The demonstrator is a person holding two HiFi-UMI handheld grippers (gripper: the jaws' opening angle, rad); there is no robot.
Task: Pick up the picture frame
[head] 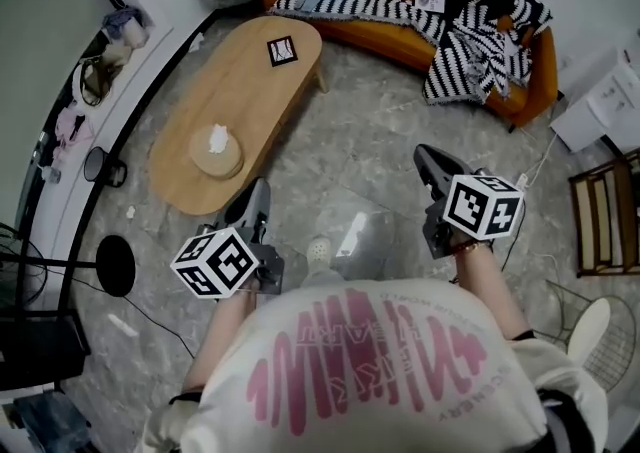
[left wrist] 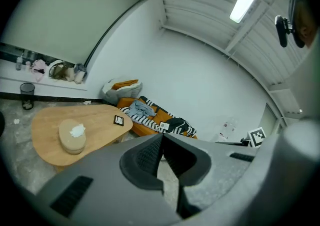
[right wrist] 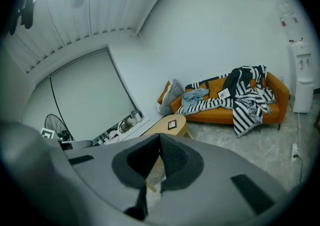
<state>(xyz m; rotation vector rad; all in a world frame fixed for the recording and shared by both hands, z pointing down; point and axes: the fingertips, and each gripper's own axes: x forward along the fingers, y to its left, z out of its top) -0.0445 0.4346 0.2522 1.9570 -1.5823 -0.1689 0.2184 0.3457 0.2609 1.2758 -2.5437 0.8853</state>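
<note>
- Head view shows the bench (head: 200,131) with nothing reaching over it, so the task looks barely begun (the whole approach is yet to be made).
- Left hand-held gripper (head: 258,193) hangs just short of the bench's near end, and right hand-held gripper (head: 426,157) is well off to its side. Both have jaws closed on nothing.
- Picture frame (head: 282,51) lies flat at the bench's far end, untouched. Reaching, opening, gripping and lifting remain.

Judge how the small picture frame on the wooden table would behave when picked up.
The picture frame looks small and thin, so it is probably light and stiff. It seems to lie flat on the wooden table, so its edge may be hard to get under, and it could slide when nudged.
</note>
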